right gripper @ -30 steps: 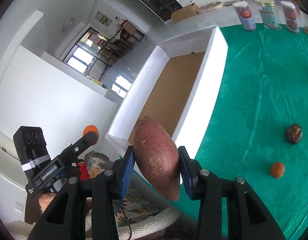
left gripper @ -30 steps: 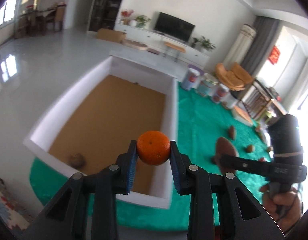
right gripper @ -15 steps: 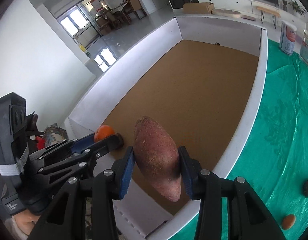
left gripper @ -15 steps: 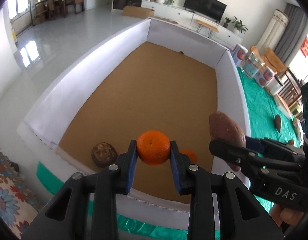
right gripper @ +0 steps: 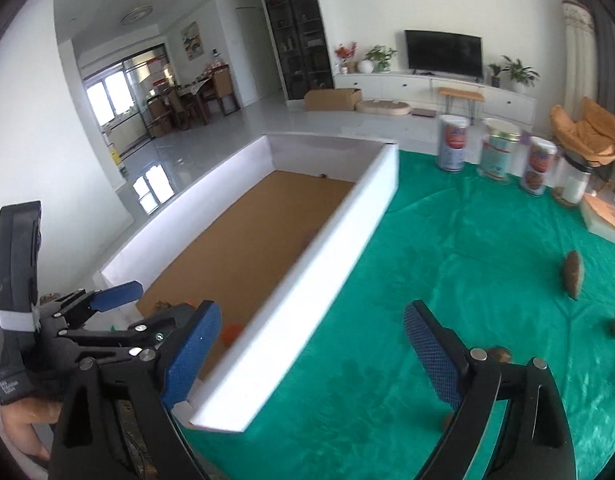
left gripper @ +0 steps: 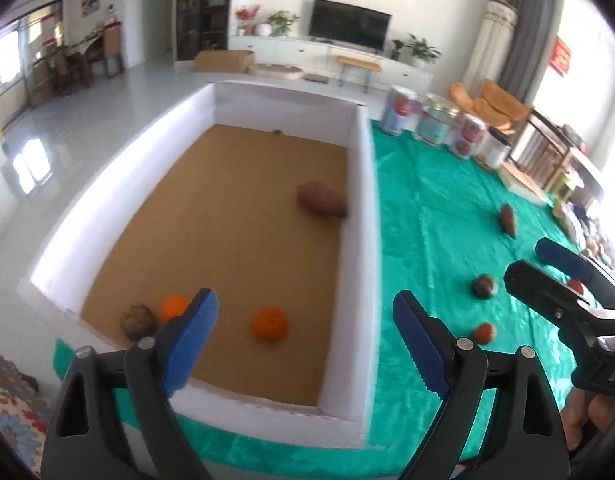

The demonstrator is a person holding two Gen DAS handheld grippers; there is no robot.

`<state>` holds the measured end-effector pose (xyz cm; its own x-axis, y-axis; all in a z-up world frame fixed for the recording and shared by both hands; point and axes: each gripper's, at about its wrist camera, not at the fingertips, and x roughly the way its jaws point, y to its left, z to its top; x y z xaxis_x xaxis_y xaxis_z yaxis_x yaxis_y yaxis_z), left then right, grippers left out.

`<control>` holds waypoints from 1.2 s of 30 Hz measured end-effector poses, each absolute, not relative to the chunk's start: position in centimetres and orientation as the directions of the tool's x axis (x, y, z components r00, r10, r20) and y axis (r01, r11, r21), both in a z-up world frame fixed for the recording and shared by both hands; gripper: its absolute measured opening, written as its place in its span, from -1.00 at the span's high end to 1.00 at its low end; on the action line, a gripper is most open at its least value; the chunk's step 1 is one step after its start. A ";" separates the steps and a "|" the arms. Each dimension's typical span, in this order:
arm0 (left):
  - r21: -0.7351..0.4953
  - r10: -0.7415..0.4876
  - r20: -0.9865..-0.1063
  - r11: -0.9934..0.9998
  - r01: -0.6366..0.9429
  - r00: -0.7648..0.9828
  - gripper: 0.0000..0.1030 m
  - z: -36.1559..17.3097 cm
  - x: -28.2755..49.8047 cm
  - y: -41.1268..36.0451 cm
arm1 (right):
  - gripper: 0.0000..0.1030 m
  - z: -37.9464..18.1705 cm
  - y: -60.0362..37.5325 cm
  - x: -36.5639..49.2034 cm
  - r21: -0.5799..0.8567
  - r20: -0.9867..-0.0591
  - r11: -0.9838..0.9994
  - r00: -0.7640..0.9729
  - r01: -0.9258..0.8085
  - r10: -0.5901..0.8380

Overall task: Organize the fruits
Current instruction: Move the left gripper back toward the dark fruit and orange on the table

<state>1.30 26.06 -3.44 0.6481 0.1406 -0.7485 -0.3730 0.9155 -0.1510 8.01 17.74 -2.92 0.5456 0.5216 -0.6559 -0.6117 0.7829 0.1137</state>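
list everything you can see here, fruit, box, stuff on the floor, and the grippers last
box: 1, white walls with brown floor, on the floor left of the green cloth
oranges: 2, orange, near end of the box
sweet potato in box: 1, reddish brown, by the right wall
round brown fruit in box: 1, near-left corner, beside an orange
green cloth: 1, spread right of the box
sweet potato on cloth: 1, brown, far right
brown fruit on cloth: 1, dark
small orange fruit on cloth: 1
tins: about 4, at the cloth's far edge
left gripper: jaws open, empty
right gripper: jaws open, empty
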 end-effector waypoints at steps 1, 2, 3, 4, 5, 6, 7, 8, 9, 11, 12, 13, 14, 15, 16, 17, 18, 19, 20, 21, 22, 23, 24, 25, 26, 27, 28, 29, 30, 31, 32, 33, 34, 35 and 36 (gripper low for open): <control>-0.165 0.098 -0.741 0.932 -0.322 0.664 -0.77 -3.4 1.7 24.3 | -0.82 -3.2 15.2 7.6 0.083 -0.647 0.818 0.593 -0.569 0.479; -0.177 0.056 -0.734 0.946 -0.271 0.676 -0.79 -3.5 2.1 22.6 | -0.84 -3.6 12.6 7.3 0.051 -0.638 0.853 0.640 -0.519 0.427; -0.183 0.022 -0.728 0.957 -0.226 0.685 -0.82 -3.6 2.5 21.0 | -0.85 -4.0 9.9 6.8 0.019 -0.628 0.886 0.684 -0.464 0.372; -0.185 -0.006 -0.726 0.965 -0.187 0.687 -0.82 -3.9 2.8 19.4 | -0.85 -4.5 7.5 6.3 -0.013 -0.620 0.914 0.720 -0.405 0.310; -0.185 -0.030 -0.733 0.970 -0.156 0.679 -0.82 -4.5 3.3 17.8 | -0.88 -5.3 5.3 5.8 -0.036 -0.621 0.936 0.741 -0.350 0.254; -0.189 -0.052 -0.742 0.973 -0.134 0.669 -0.82 -5.0 3.7 16.5 | -0.90 -6.0 3.1 5.5 -0.048 -0.631 0.954 0.749 -0.296 0.201; -0.198 -0.073 -0.749 0.973 -0.117 0.659 -0.82 -5.8 4.1 15.4 | -0.90 -6.8 1.0 5.2 -0.047 -0.648 0.968 0.745 -0.245 0.157; -0.206 -0.088 -0.756 0.973 -0.107 0.649 -0.82 -6.4 4.5 14.3 | -0.90 -7.6 -0.8 4.8 -0.030 -0.660 0.979 0.739 -0.203 0.133; -0.212 -0.102 -0.764 0.972 -0.099 0.637 -0.82 -7.1 4.8 13.4 | -0.90 -8.4 -2.4 4.3 -0.003 -0.668 0.985 0.734 -0.170 0.125; -0.216 -0.118 -0.777 0.973 -0.086 0.618 -0.82 -8.0 5.2 12.0 | -0.90 -9.7 -5.0 3.3 0.054 -0.674 0.991 0.727 -0.124 0.127; -0.210 -0.118 -0.780 0.975 -0.079 0.614 -0.82 -8.3 5.2 11.4 | -0.90 -10.3 -5.9 2.7 0.084 -0.672 0.991 0.728 -0.108 0.136; -0.198 -0.113 -0.779 0.978 -0.071 0.617 -0.82 -8.6 4.4 10.8 | -0.90 -10.5 -6.6 2.4 0.113 -0.667 0.989 0.730 -0.098 0.149; -0.178 -0.099 -0.775 0.982 -0.066 0.624 -0.82 -8.9 4.3 10.4 | -0.90 -10.2 -7.0 2.2 0.138 -0.653 0.986 0.740 -0.092 0.160; -0.151 -0.076 -0.770 0.986 -0.065 0.634 -0.82 -9.2 4.2 10.1 | -0.90 -9.8 -7.3 2.2 0.158 -0.632 0.984 0.757 -0.083 0.166; -0.121 -0.048 -0.765 0.990 -0.070 0.643 -0.82 -9.6 4.3 9.9 | -0.90 -9.5 -7.7 2.1 0.168 -0.617 0.983 0.771 -0.071 0.161; -0.095 -0.023 -0.761 0.992 -0.077 0.648 -0.82 -10.1 4.2 9.8 | -0.94 -9.6 -7.8 1.7 0.172 -0.614 0.983 0.773 -0.063 0.157; -0.075 0.001 -0.760 0.993 -0.089 0.650 -0.82 -10.5 4.4 9.9 | -0.97 -10.0 -7.5 2.0 0.178 -0.625 0.982 0.764 -0.060 0.161; -0.065 0.017 -0.759 0.993 -0.103 0.650 -0.82 -10.9 4.7 10.0 | -0.97 -10.3 -7.4 2.4 0.183 -0.642 0.981 0.749 -0.060 0.165; -0.064 0.025 -0.758 0.991 -0.114 0.651 -0.82 -11.2 4.9 10.1 | -0.97 -10.6 -7.4 2.8 0.184 -0.654 0.981 0.738 -0.059 0.166; -0.067 0.029 -0.757 0.990 -0.122 0.653 -0.82 -11.5 5.0 10.3 | -0.97 -10.7 -7.5 2.9 0.187 -0.660 0.981 0.732 -0.058 0.169; -0.064 0.036 -0.759 0.990 -0.129 0.651 -0.82 -11.9 5.1 10.4 | -0.97 -10.9 -7.6 3.0 0.192 -0.660 0.980 0.731 -0.058 0.172; -0.058 0.043 -0.761 0.989 -0.133 0.647 -0.82 -12.2 5.3 10.4 | -0.97 -10.9 -7.7 3.0 0.197 -0.658 0.979 0.732 -0.058 0.176; -0.048 0.050 -0.766 0.990 -0.136 0.641 -0.82 -12.7 5.6 10.4 | -0.97 -10.9 -7.8 3.0 0.204 -0.656 0.977 0.732 -0.058 0.181; -0.039 0.057 -0.774 0.990 -0.137 0.631 -0.82 -13.3 5.8 10.3 | -0.97 -11.0 -7.9 3.0 0.211 -0.656 0.976 0.732 -0.058 0.186; -0.031 0.061 -0.782 0.990 -0.137 0.620 -0.82 -13.8 6.0 10.3 | -0.97 -11.0 -8.1 3.0 0.219 -0.656 0.974 0.731 -0.056 0.189; -0.022 0.065 -0.792 0.991 -0.135 0.607 -0.82 -14.4 6.1 10.3 | -0.97 -11.1 -8.2 3.0 0.226 -0.657 0.973 0.729 -0.054 0.193; -0.015 0.069 -0.800 0.991 -0.135 0.596 -0.82 -14.8 6.2 10.3 | -0.97 -11.3 -8.3 3.1 0.232 -0.658 0.971 0.727 -0.051 0.196; -0.009 0.072 -0.808 0.991 -0.136 0.584 -0.82 -15.3 6.3 10.3 | -0.97 -11.4 -8.4 3.2 0.236 -0.661 0.970 0.724 -0.048 0.197; -0.006 0.074 -0.816 0.991 -0.136 0.573 -0.82 -15.8 6.4 10.4 | -0.97 -11.5 -8.6 3.4 0.239 -0.663 0.970 0.722 -0.046 0.198; -0.004 0.075 -0.822 0.991 -0.137 0.564 -0.82 -16.1 6.5 10.4 | -0.97 -11.6 -8.6 3.4 0.241 -0.665 0.969 0.720 -0.044 0.198; 0.003 0.082 -0.814 0.991 -0.137 0.575 -0.84 -16.2 6.5 10.4 | -0.97 -11.6 -8.6 3.4 0.242 -0.666 0.969 0.719 -0.044 0.199; 0.009 0.087 -0.809 0.991 -0.136 0.581 -0.84 -16.2 6.4 10.3 | -0.97 -11.6 -8.6 3.4 0.243 -0.667 0.969 0.718 -0.043 0.199; 0.005 0.082 -0.808 0.991 -0.132 0.584 -0.84 -16.3 6.5 10.3 | -0.97 -11.6 -8.5 3.4 0.241 -0.668 0.970 0.718 -0.042 0.197; 0.003 0.080 -0.806 0.991 -0.130 0.587 -0.86 -16.3 6.6 10.4 | -0.97 -11.7 -8.5 3.5 0.239 -0.670 0.970 0.716 -0.042 0.196; 0.005 0.081 -0.803 0.992 -0.130 0.591 -0.90 -16.4 6.6 10.4 | -0.97 -11.7 -8.5 3.5 0.236 -0.672 0.971 0.715 -0.042 0.194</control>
